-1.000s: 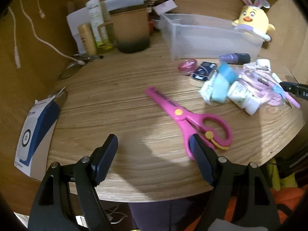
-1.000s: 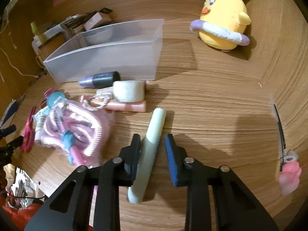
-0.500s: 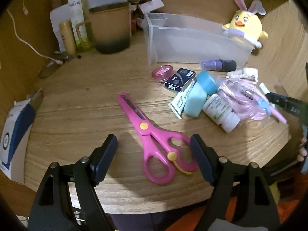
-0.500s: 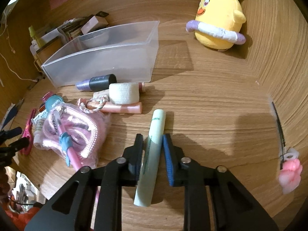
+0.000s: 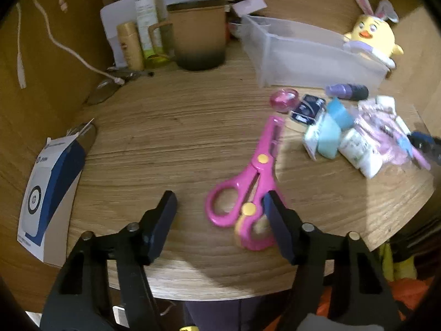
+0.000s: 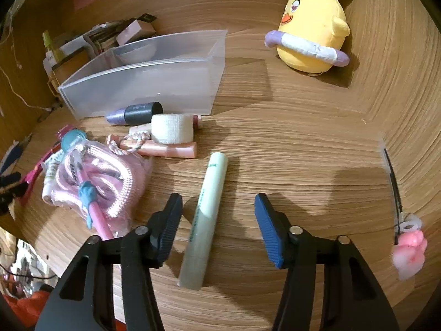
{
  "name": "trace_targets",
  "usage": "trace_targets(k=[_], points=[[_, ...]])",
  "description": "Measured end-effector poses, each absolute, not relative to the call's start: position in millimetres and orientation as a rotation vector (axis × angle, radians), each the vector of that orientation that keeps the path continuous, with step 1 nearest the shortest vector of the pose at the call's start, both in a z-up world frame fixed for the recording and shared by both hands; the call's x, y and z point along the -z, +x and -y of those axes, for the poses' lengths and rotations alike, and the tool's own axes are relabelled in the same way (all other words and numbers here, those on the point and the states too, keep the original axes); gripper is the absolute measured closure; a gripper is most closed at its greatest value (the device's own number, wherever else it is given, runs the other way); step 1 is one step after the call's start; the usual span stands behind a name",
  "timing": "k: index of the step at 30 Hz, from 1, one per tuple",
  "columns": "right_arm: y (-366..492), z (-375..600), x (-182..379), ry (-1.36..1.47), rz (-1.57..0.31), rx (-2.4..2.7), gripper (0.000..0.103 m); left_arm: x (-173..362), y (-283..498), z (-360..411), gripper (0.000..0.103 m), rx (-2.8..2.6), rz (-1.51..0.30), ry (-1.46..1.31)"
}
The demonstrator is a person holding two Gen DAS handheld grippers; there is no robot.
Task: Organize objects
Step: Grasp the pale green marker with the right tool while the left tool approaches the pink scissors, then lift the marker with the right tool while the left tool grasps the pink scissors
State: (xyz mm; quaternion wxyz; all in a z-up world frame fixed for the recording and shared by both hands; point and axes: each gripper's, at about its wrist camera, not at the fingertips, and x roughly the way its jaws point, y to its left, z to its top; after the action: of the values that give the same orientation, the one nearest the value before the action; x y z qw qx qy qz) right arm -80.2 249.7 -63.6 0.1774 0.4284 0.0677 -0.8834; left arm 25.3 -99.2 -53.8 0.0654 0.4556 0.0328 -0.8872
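On table (image 6: pixel 289 143), green tube (image 6: pixel 205 215) lies between right gripper (image 6: pixel 217 223) jaws, just opening, pads clear. Left gripper (image 5: pixel 220 222) jaws apart, just closing (pink scissors (image 5: pixel 248 190) handles between them, grip unclear).

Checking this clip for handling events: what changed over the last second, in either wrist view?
The right gripper closed on the pale green tube and has just been opening; the tube lies free between the jaws. The pink scissors swung round: blades now point up and right, handles at the left gripper, whose jaws have been closing. The clear bin and yellow plush stayed put.
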Motion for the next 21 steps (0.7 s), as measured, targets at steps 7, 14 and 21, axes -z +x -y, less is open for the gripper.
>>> trace_targets(k=[7,14,21], points=[[-77.5,-245.5,63.1,1.19,-0.266,2.503,0.086,52.3,8.3,86.8,0.038,2.724,-0.037,1.375],[-78.2,-247.5,62.9,1.187,-0.213,2.48,0.089,55.8,-0.4,68.9,0.072,2.784,0.139,1.373],[-73.1,-247.1,51.0,1.13,-0.191,2.488,0.089,53.5,-1.6,72.6,0.085,2.782,0.122,1.352]])
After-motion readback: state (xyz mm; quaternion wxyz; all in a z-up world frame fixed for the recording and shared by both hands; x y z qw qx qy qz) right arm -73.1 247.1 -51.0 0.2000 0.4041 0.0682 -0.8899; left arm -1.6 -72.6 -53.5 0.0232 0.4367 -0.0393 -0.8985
